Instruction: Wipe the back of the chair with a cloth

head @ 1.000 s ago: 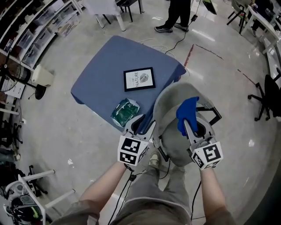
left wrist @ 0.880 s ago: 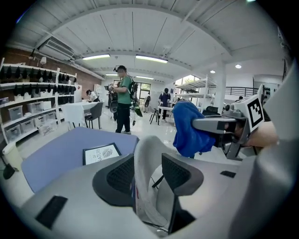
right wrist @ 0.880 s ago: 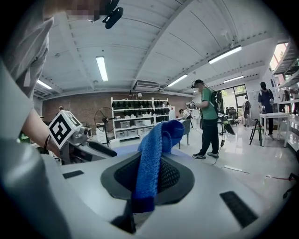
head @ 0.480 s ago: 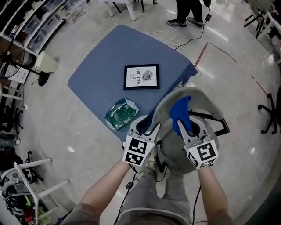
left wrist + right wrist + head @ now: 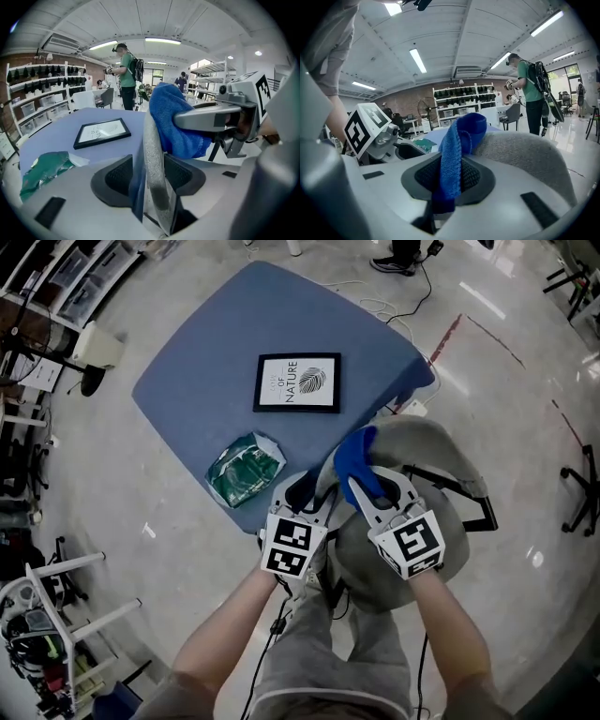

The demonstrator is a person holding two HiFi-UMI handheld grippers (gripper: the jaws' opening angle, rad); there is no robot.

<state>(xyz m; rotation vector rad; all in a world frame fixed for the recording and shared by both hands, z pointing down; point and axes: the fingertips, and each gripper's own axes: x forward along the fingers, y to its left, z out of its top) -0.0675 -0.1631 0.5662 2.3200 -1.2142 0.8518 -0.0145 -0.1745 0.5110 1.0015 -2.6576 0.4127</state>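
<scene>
The grey chair back [image 5: 427,451] curves in front of the person. My right gripper [image 5: 371,487] is shut on a blue cloth [image 5: 356,460], whose bunched top rests against the back's upper edge. In the right gripper view the blue cloth [image 5: 457,150] hangs folded between the pads of my right gripper [image 5: 450,176], with the grey chair back [image 5: 525,150] just behind it. My left gripper [image 5: 307,491] stands open astride the chair back's edge [image 5: 152,154]. Its jaws have just been opening, and a gap shows beside the edge. The blue cloth [image 5: 176,126] lies just beyond my left gripper [image 5: 149,176].
A table under a blue cover [image 5: 206,381] stands right behind the chair, with a framed print [image 5: 298,382] and a green packet [image 5: 246,470] on it. The black chair base [image 5: 480,512] sticks out at the right. Shelves [image 5: 37,296] line the left, and a person [image 5: 126,75] stands far off.
Both grippers have sunk and shifted left onto the chair back's upper edge. The cloth has come from over the seat to that edge. The left jaws stand wider.
</scene>
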